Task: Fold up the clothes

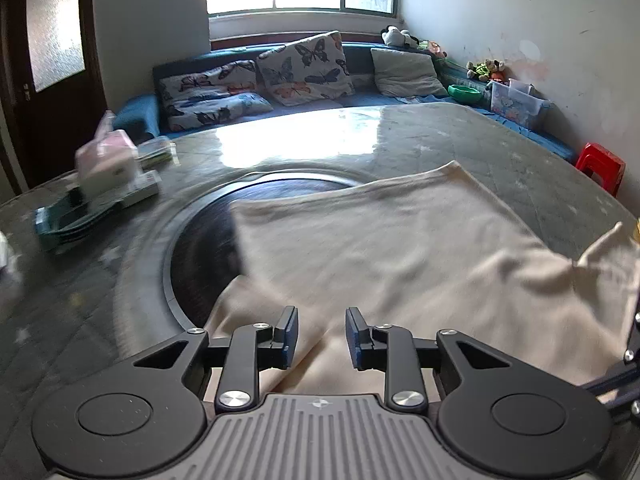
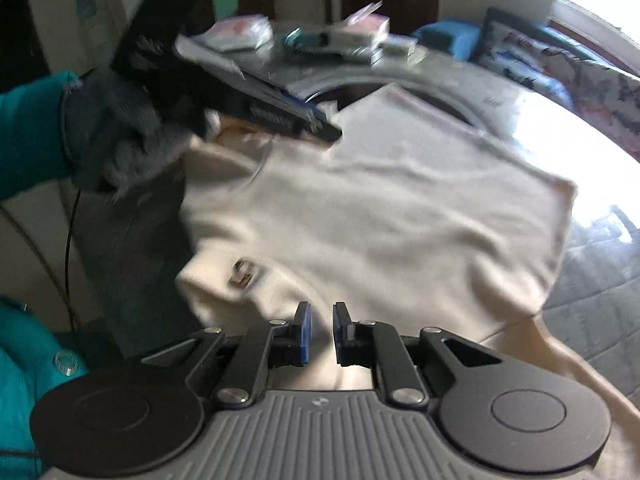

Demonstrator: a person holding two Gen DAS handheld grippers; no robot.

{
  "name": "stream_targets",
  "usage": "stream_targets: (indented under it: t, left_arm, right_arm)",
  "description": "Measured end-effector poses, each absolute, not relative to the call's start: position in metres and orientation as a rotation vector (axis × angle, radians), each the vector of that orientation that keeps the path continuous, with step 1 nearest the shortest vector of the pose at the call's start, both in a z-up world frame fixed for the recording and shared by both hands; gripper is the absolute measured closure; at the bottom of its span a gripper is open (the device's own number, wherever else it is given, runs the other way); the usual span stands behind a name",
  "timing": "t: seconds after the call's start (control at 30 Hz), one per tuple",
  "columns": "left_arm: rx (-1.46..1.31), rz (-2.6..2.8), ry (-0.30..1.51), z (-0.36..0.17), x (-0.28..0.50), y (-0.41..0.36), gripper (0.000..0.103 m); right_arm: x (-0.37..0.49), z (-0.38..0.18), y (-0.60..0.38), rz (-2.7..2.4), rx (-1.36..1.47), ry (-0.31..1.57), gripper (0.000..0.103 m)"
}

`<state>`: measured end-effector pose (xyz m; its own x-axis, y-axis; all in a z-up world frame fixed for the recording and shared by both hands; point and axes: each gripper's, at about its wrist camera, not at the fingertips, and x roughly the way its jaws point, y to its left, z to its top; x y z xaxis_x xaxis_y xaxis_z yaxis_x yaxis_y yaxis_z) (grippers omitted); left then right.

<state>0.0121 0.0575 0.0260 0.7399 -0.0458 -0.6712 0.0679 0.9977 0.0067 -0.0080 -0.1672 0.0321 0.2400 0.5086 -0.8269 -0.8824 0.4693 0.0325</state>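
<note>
Clutter sits at the far left of the worktop (image 1: pixel 460 140) in our left wrist view: a pale box (image 1: pixel 108 164) atop a stack of flat things, all blurred. Moving right, we see the dark round inset (image 1: pixel 200 256) in the worktop, partly covered by the cream garment (image 1: pixel 380 248), which lies spread across the middle and runs toward us under the left gripper (image 1: pixel 321 336). Its fingers (image 1: pixel 289 336) stand apart with a narrow gap, cloth visible below them but nothing pinched between the pads. A raised fold of the garment climbs at the right edge of this view. Behind the worktop runs a blue sofa (image 1: pixel 360 96) with butterfly cushions (image 1: pixel 308 68), and a red stool (image 1: pixel 602 166) stands at the right. In our right wrist view, the far left shows a teal sleeve (image 2: pixel 28 136) and a dark gloved hand (image 2: pixel 120 136) gripping the left gripper (image 2: pixel 320 126), angled down so its tip hangs over the garment's (image 2: pixel 400 216) far edge; whether it touches we cannot tell. A small tag (image 2: pixel 242 274) shows on the cloth near us. The right gripper (image 2: pixel 322 334) points steeply down over the near edge of the garment, fingers (image 2: pixel 304 334) close together with a slim gap, nothing between them.
</note>
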Motion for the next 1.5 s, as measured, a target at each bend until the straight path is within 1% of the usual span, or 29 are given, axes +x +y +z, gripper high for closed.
stream_targets:
  t: [0.13,0.23,0.37,0.47,0.53,0.57,0.63,0.67,0.77,0.8,1.0,1.17,1.33,1.5]
  left_arm:
    - [0.078,-0.057,0.716,0.025,-0.009,0.064,0.069]
    - [0.109,-0.084,0.703,0.025,-0.015,0.061,0.063]
    - [0.178,-0.079,0.691,0.02,-0.007,0.05,0.063]
    - [0.164,-0.058,0.71,0.013,0.006,0.052,0.064]
    - [0.16,-0.041,0.722,0.008,0.012,0.054,0.067]
    - [0.158,-0.033,0.727,0.005,0.016,0.055,0.071]
    - [0.183,-0.024,0.714,0.002,0.016,0.055,0.083]
    - [0.182,-0.016,0.707,0.003,0.015,0.056,0.093]
    - [0.096,0.007,0.671,0.012,0.009,0.072,0.096]
    - [0.055,0.02,0.65,0.018,0.004,0.08,0.1]
    - [-0.116,0.15,0.551,0.051,-0.023,0.132,0.1]
    - [-0.22,0.254,0.487,0.064,-0.054,0.176,0.1]
    - [-0.281,0.326,0.504,0.05,-0.084,0.207,0.1]
    - [-0.303,0.42,0.595,0.024,-0.101,0.227,0.1]
  right_arm:
    - [-0.01,0.033,-0.168,0.998,-0.497,0.871,0.087]
    - [-0.006,0.034,-0.169,0.979,-0.474,0.871,0.086]
    - [-0.004,0.028,-0.17,0.962,-0.466,0.895,0.085]
    - [-0.004,0.027,-0.17,0.957,-0.458,0.893,0.084]
    - [-0.004,0.027,-0.171,0.954,-0.454,0.893,0.083]
    - [-0.004,0.027,-0.171,0.952,-0.452,0.894,0.083]
    - [-0.005,0.027,-0.171,0.951,-0.452,0.893,0.083]
    - [-0.005,0.027,-0.171,0.951,-0.452,0.892,0.083]
    - [-0.005,0.026,-0.171,0.952,-0.453,0.891,0.082]
    - [-0.004,0.026,-0.171,0.952,-0.453,0.89,0.082]
    - [-0.005,0.026,-0.17,0.953,-0.462,0.886,0.082]
    - [-0.005,0.026,-0.169,0.952,-0.468,0.885,0.081]
    - [-0.006,0.026,-0.168,0.949,-0.478,0.884,0.081]
    - [-0.006,0.027,-0.165,0.947,-0.495,0.883,0.081]
